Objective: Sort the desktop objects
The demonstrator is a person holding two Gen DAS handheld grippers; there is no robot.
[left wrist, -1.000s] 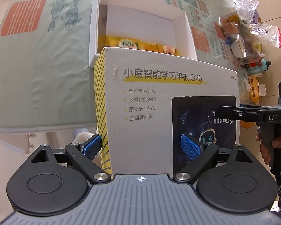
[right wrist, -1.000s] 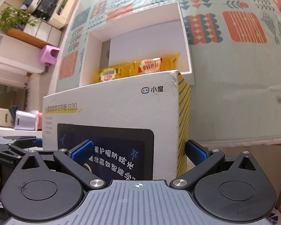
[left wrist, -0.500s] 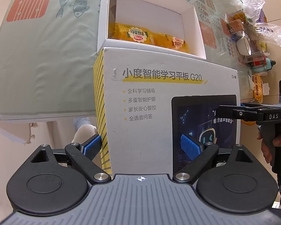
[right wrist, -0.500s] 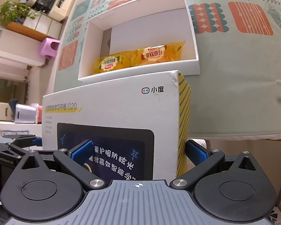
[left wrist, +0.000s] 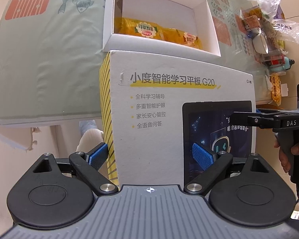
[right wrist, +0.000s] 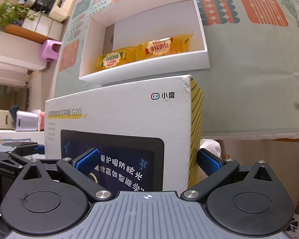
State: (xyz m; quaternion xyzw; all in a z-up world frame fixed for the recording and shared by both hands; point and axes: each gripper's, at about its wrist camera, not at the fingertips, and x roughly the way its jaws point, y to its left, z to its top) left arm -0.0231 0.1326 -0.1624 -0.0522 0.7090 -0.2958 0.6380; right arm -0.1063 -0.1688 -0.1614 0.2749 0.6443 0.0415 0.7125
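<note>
A lived-in home room is showing here. A tablecloth point(right wrist: 249, 79) printed with fish and orange blocks is covering the table. At the far left, a potted plant point(right wrist: 9, 15) is sitting on white cabinets point(right wrist: 29, 27) beside a purple plastic stool point(right wrist: 49, 49). Snack bags and small clutter point(left wrist: 269, 39) are piling up at the table's right edge.

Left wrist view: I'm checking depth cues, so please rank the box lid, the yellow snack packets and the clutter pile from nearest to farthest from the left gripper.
1. Box lid, held between the left gripper pads.
2. Yellow snack packets, straight ahead inside the open white box.
3. Clutter pile, far right on the table.
</note>
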